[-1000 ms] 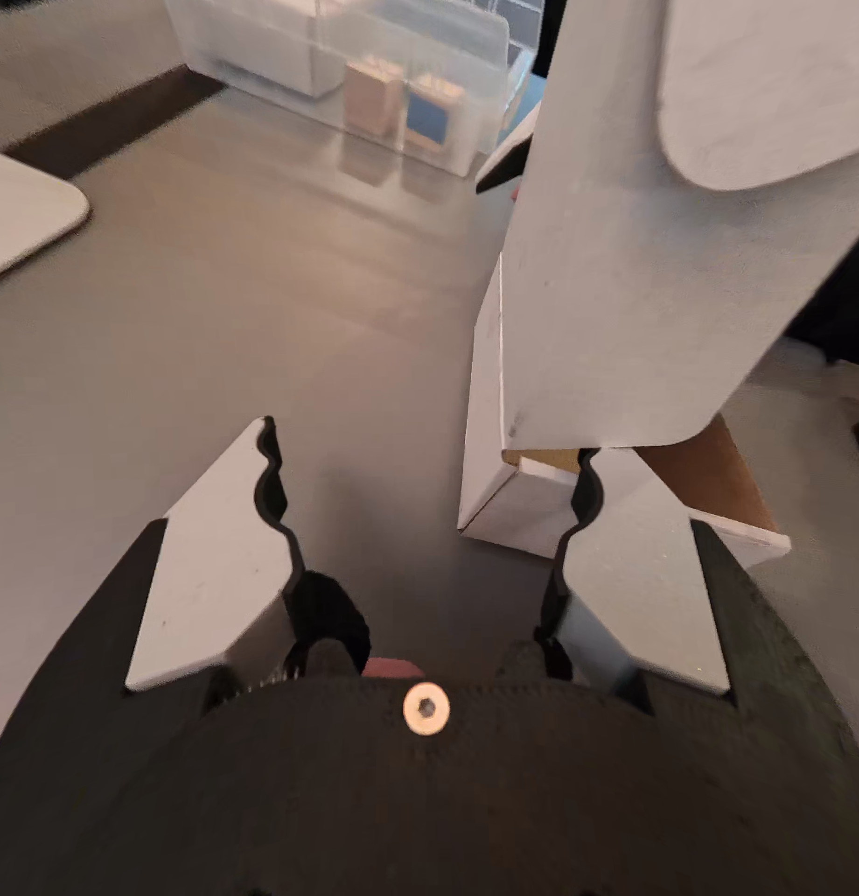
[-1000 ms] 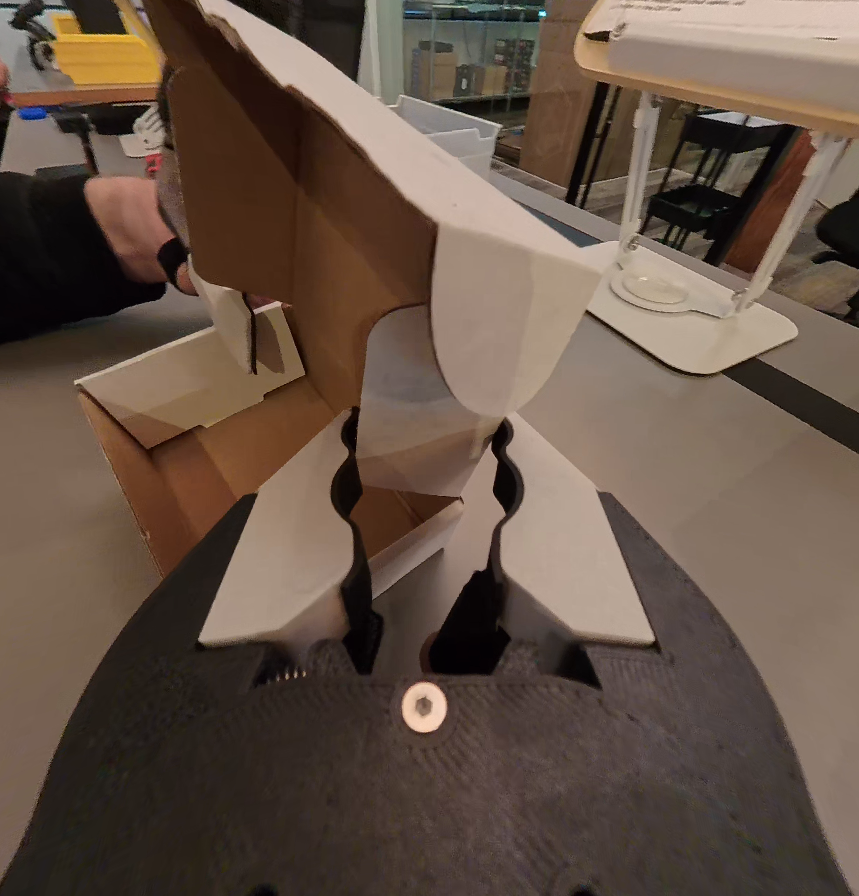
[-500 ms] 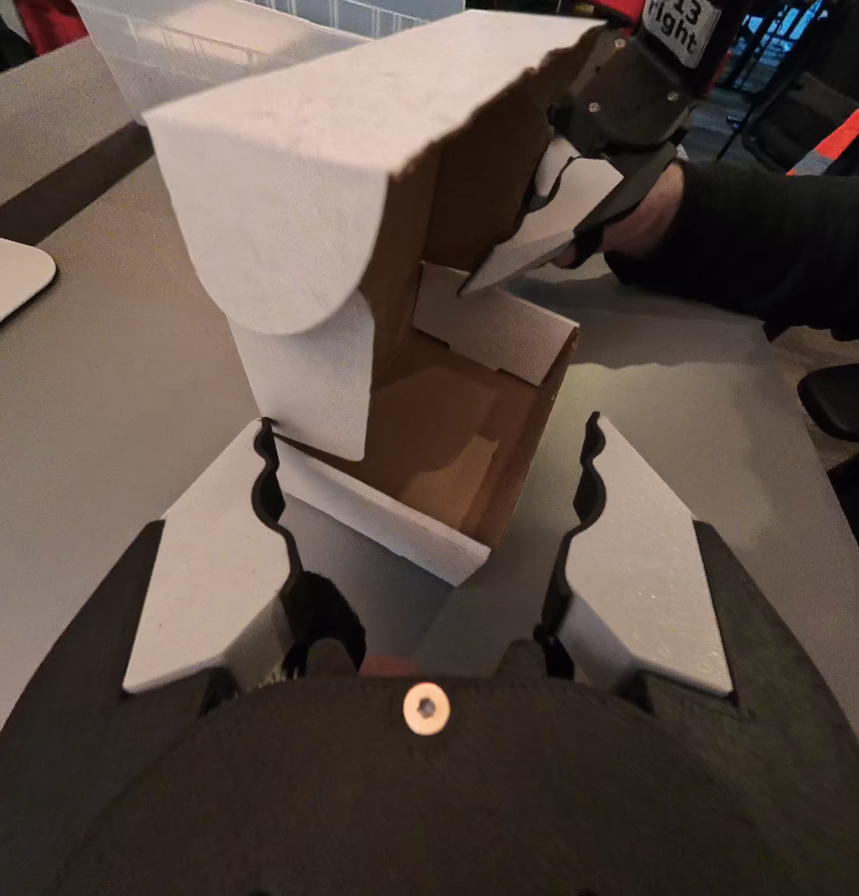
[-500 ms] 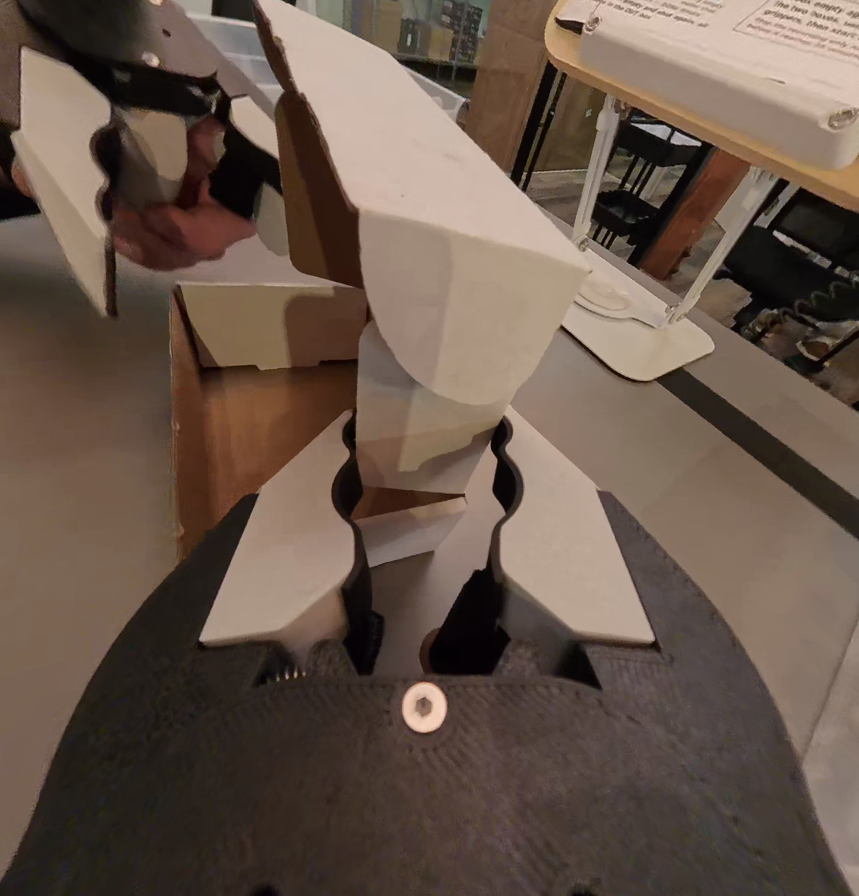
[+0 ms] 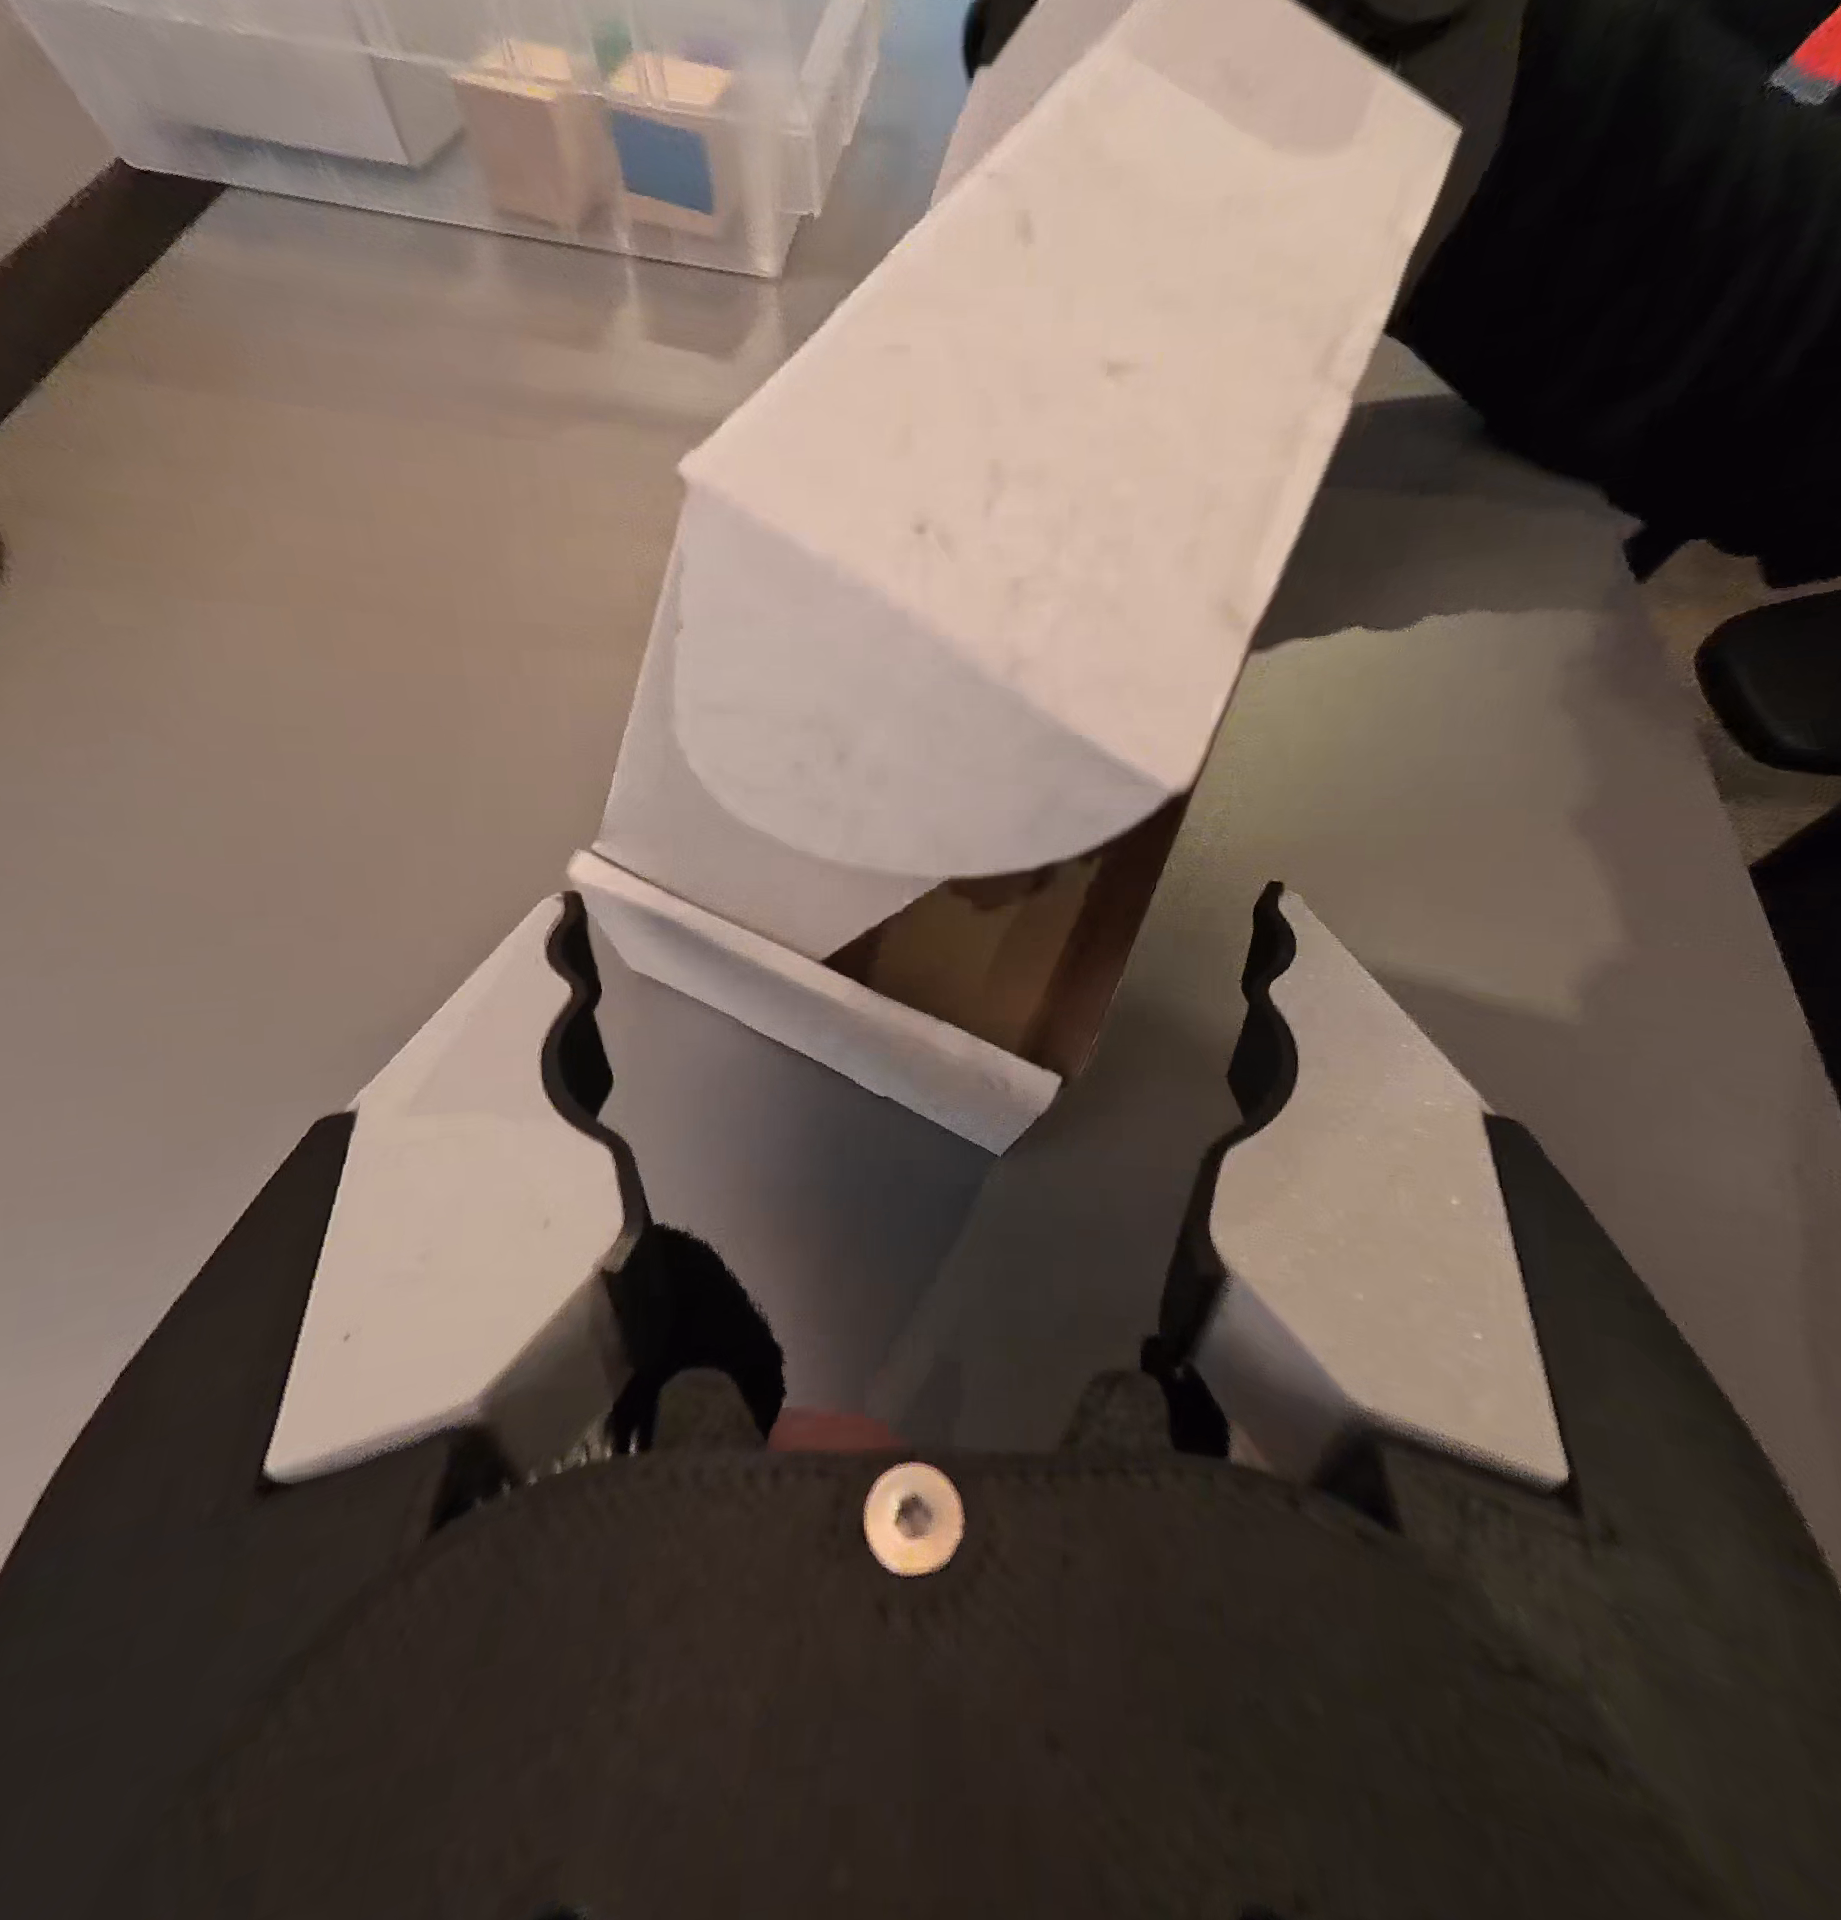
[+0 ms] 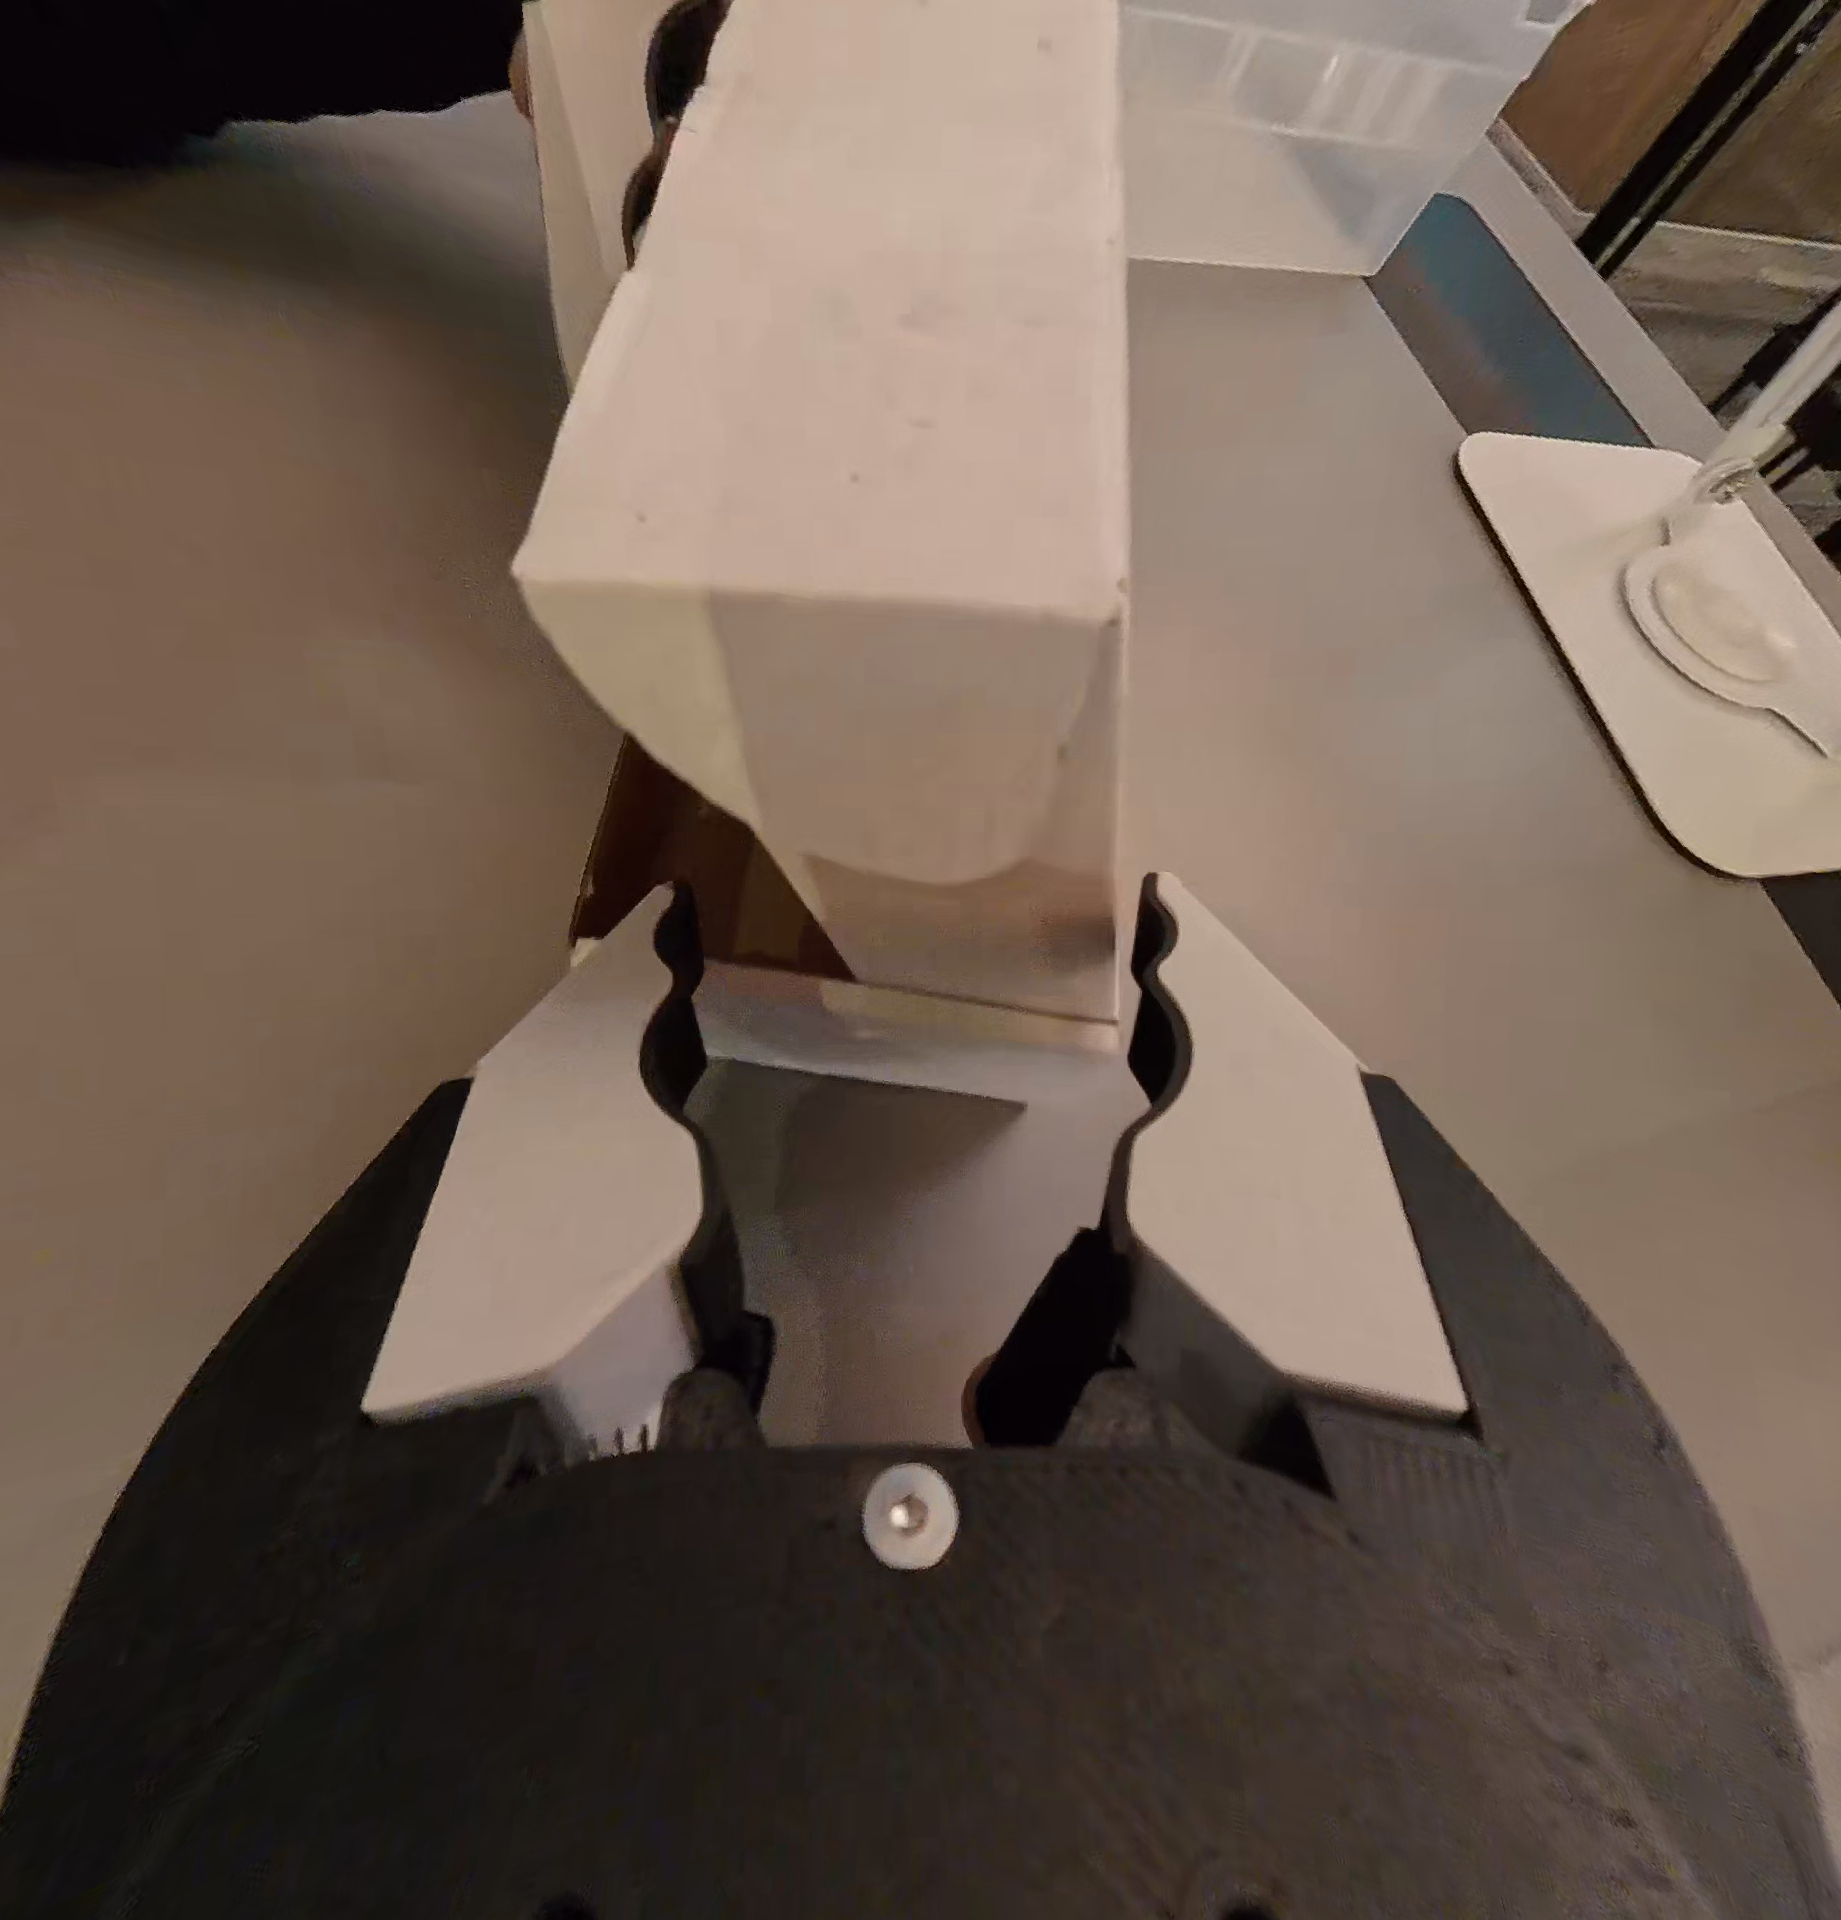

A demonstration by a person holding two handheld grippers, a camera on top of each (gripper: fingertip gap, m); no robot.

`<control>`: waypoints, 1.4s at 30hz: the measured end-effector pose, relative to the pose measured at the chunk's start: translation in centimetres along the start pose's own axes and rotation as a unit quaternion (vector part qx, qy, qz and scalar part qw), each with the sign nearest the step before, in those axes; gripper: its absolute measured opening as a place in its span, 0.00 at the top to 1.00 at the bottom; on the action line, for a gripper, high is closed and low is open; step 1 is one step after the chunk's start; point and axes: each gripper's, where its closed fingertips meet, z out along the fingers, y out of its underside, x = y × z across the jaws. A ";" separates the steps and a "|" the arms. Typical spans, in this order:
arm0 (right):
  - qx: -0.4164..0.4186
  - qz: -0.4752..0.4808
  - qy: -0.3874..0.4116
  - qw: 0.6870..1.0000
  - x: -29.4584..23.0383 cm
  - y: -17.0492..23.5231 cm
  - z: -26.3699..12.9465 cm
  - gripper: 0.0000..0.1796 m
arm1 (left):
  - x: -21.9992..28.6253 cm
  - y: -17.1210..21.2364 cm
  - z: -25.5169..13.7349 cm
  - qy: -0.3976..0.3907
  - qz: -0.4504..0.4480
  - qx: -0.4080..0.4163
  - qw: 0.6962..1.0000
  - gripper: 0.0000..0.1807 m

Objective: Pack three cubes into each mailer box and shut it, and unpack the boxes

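**White mailer box half shut between my two tongs**

The grey tabletop (image 5: 272, 582) stretches out under everything I see. On it, right ahead of me, sits the white mailer box (image 5: 999, 499), its lid (image 6: 874, 343) tilted down over the brown cardboard inside but not closed; a dark gap shows under the lid's rounded front flap (image 5: 874, 748). The box's low front wall (image 5: 822, 1008) stands just beyond my fingertips in the left wrist view.

At the far edge of the tabletop stands a clear plastic bin (image 5: 459, 114), well apart from the box, and through its wall I make out wooden cubes (image 5: 677, 156), one with a blue face. In the right wrist view a second clear tub (image 6: 1311, 125) stands past the box, and a white stand base (image 6: 1664, 644) lies on the tabletop off to the right.

My left tongs (image 5: 916, 925) are spread wide and grip nothing; the box's front corner sits between the fingers without touching them. My right tongs (image 6: 916, 904) are parted too, more narrowly, with the lid's folded side flap (image 6: 957, 914) hanging between the tips. I cannot tell whether the right fingertip touches the flap's edge.
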 end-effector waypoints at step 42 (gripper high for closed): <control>-0.012 0.134 0.087 0.987 -3.1 1.6 -2.7 0.63 | 1.2 2.8 -1.6 -0.106 0.023 -0.038 0.993 0.58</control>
